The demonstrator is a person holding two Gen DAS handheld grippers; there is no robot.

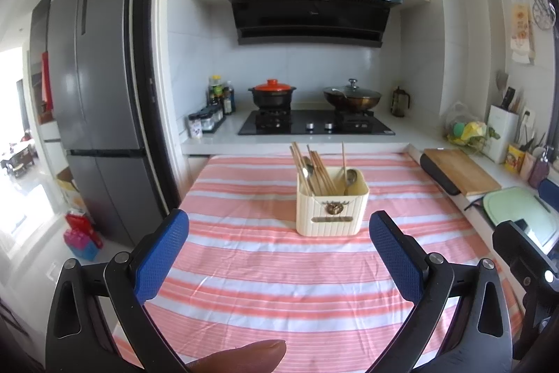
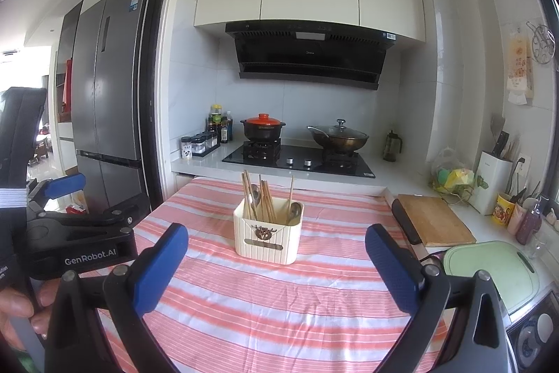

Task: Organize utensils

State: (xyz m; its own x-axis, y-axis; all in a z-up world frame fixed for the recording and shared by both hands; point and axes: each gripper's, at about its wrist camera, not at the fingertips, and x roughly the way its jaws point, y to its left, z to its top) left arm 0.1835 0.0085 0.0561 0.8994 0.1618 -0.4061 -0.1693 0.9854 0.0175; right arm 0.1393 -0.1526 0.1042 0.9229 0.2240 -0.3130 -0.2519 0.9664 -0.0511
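A cream ribbed utensil holder [image 1: 332, 210] is standing upright on a table covered with a pink-and-white striped cloth [image 1: 279, 285], toward the far middle of the cloth, with bare fabric on every side of it. Wooden chopsticks [image 1: 311, 168] are leaning out of its left compartment together with a metal spoon [image 1: 307, 172], while a single chopstick and another spoon [image 1: 351, 179] are sitting in the right compartment. The left gripper [image 1: 279, 254] is hovering above the near part of the cloth with its blue-padded jaws spread wide and nothing between them; a fingertip [image 1: 244, 357] of the person is showing at the bottom edge of the left wrist view. The right gripper [image 2: 277, 264] is likewise hanging open and empty over the near cloth, its pads [image 2: 159, 271] well apart from the holder, which is lying straight ahead between them in the right wrist view. In that view the left tool's black body is appearing at the far left, held by a hand [image 2: 17, 313]. Beyond the table, a black gas stove [image 1: 316, 126] is carrying a dark pot with an orange lid [image 1: 272, 93] and a lidded wok [image 1: 352, 97]. To the right, a wooden cutting board [image 1: 461, 170] is lying on the counter, with a pale green board [image 1: 520, 215] nearer.
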